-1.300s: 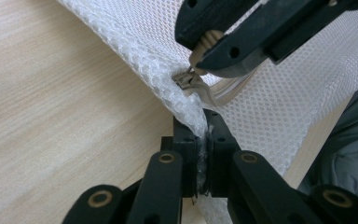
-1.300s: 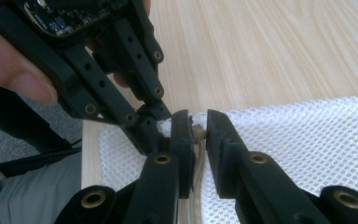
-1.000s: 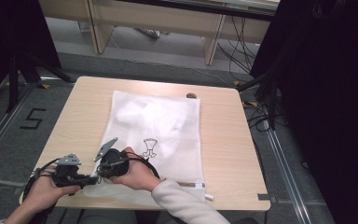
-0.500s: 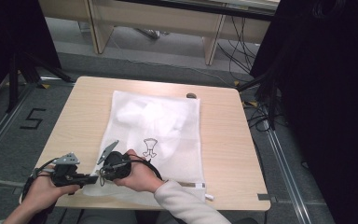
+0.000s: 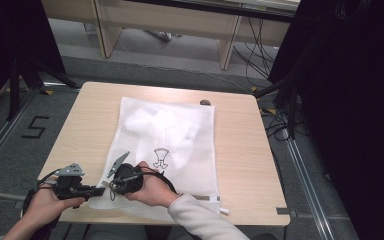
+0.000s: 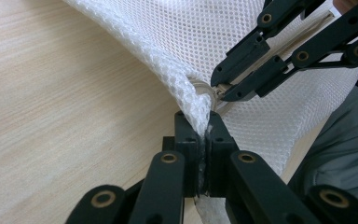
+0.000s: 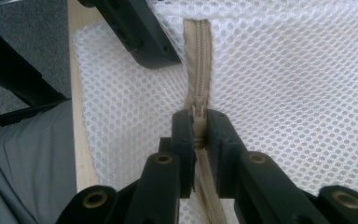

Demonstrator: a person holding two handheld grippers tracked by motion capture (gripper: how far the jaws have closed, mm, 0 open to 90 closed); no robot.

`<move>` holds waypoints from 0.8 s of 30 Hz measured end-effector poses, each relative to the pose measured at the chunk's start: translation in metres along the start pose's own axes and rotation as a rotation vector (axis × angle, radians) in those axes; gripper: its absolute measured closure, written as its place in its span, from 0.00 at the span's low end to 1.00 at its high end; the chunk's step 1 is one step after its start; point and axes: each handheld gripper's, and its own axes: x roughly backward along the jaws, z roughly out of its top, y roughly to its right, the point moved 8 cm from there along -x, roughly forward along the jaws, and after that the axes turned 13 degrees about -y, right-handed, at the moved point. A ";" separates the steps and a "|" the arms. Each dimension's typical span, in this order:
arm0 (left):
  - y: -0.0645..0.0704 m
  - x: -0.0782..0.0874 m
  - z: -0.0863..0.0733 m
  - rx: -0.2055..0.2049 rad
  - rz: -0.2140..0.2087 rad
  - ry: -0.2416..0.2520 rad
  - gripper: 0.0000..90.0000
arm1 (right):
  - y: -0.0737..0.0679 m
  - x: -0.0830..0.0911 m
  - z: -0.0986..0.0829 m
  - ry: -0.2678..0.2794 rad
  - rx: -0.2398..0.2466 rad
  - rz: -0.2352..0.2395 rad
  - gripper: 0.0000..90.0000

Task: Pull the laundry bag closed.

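A white mesh bag (image 5: 180, 150) lies flat on the wooden table (image 5: 260, 165), with a white garment bearing a small dark print (image 5: 160, 157) inside. A beige zipper (image 7: 196, 60) runs along the bag's near edge. My left gripper (image 5: 99, 190) is at the bag's near left corner, shut on a pinch of the mesh (image 6: 200, 109). My right gripper (image 5: 112, 186) is right beside it, jaws pointing left and shut on the zipper slider (image 7: 198, 122). In the left gripper view the right gripper (image 6: 220, 92) meets the bag just above my own jaws.
A small dark object (image 5: 205, 102) lies at the table's far edge. Bare wood (image 5: 80, 130) flanks the bag on both sides. The table's near edge (image 7: 79, 140) is close beside the grippers, with a grey sleeve (image 7: 32, 168) below it. Black curtains and stands surround the table.
Both hands have hardly moved. The right gripper has edged slightly toward the table's near edge, still beside the left one.
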 end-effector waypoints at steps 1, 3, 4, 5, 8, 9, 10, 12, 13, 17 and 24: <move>0.000 0.000 0.000 -0.003 -0.001 0.002 0.95 | 0.000 0.000 0.000 0.000 0.000 0.000 0.92; 0.000 0.000 0.002 0.003 0.005 0.025 0.95 | 0.000 0.000 -0.002 -0.004 0.001 -0.004 0.92; 0.000 0.001 0.002 0.007 0.004 0.025 0.95 | 0.000 0.000 -0.003 -0.011 0.000 -0.005 0.92; 0.000 0.001 0.002 0.010 0.004 0.027 0.95 | 0.001 0.000 -0.003 -0.005 -0.006 0.000 0.92; -0.001 0.002 0.001 0.004 -0.001 0.012 0.95 | 0.002 0.001 -0.005 -0.012 0.009 0.000 0.92; 0.000 0.002 0.001 0.006 -0.002 0.015 0.95 | 0.002 0.000 -0.006 -0.009 -0.002 0.001 0.92; -0.001 0.003 0.001 0.004 0.000 0.016 0.95 | 0.002 0.000 -0.007 -0.010 -0.010 -0.002 0.92; -0.001 0.003 0.001 0.001 0.000 0.013 0.95 | 0.002 0.000 -0.007 -0.011 -0.011 -0.004 0.92; -0.001 0.003 0.002 0.007 0.003 0.027 0.95 | 0.003 0.001 -0.009 -0.011 -0.011 0.001 0.92; -0.001 0.003 0.002 0.007 0.001 0.034 0.95 | 0.004 0.002 -0.011 -0.013 -0.011 -0.001 0.92; -0.001 0.003 0.002 0.011 -0.004 0.025 0.95 | 0.005 0.003 -0.016 -0.021 -0.015 -0.003 0.92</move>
